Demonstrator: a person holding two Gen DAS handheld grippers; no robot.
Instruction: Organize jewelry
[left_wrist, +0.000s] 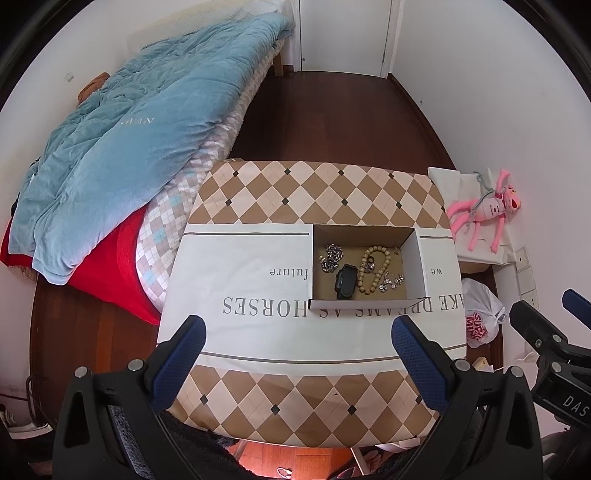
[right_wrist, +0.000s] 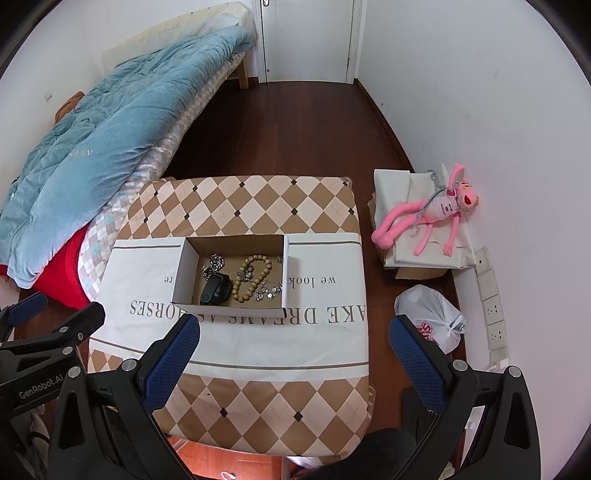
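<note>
On the checked table (left_wrist: 258, 402), toward its far right, the open cardboard box (left_wrist: 421, 258) already holds all the jewelry we can see, so this fits either pieces gathered in or pieces waiting to be laid out; we cannot tell which. Both the left gripper (left_wrist: 298, 354) and the right gripper (right_wrist: 295, 354) hang above the near edge, jaws spread wide, holding nothing. Whatever we handle, we judge it best to come straight down over one piece and pinch it clear of its neighbours, since they lie close. Inside the box, the silver chain (left_wrist: 331, 256) sits at the left, the black watch (left_wrist: 345, 282) in the near middle, the wooden bead bracelet (left_wrist: 373, 267) beside it, and small silver pieces (left_wrist: 391, 282) at the right.
</note>
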